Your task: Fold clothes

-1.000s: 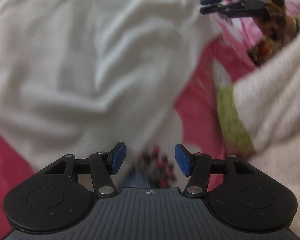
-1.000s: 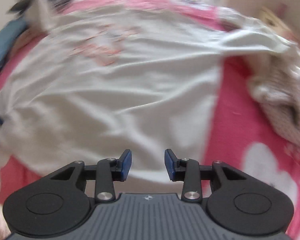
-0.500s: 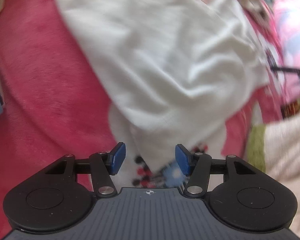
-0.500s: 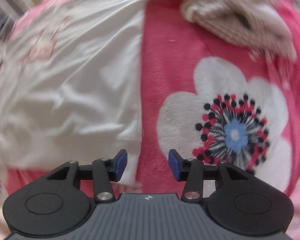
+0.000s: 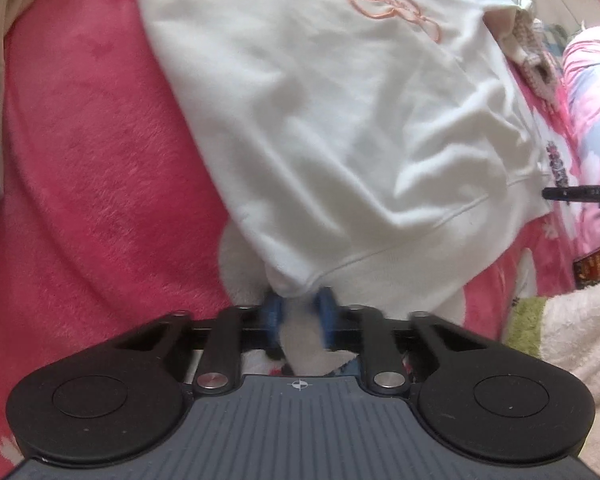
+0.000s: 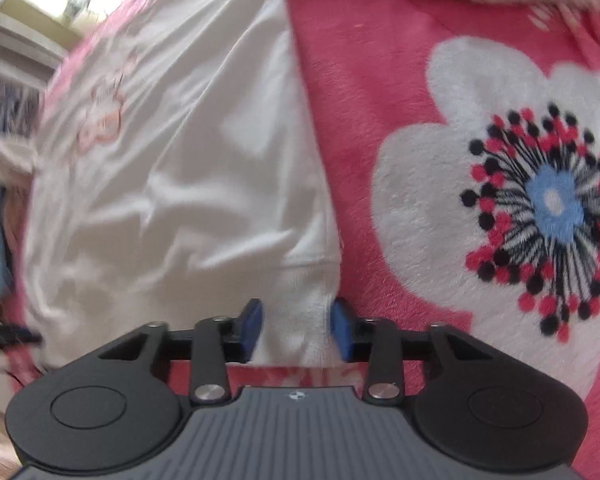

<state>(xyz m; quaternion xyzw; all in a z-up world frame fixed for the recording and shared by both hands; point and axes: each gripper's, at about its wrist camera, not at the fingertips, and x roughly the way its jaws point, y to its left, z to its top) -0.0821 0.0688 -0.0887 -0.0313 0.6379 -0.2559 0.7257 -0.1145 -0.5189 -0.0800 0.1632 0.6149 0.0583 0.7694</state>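
A pink blanket [image 5: 80, 168] lies under our white sweatshirt [image 5: 339, 120]. The left gripper [image 5: 300, 316] is closing, fingers pinching its hem corner. Only the right view shows the right gripper [image 6: 296, 328] closing around the other corner, beside a flower print [image 6: 539, 208].

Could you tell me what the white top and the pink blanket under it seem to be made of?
White top: probably soft matte cotton-type jersey, given its limp creases and stitched hem. Pink blanket: likely plush fleece, given its fuzzy nap.
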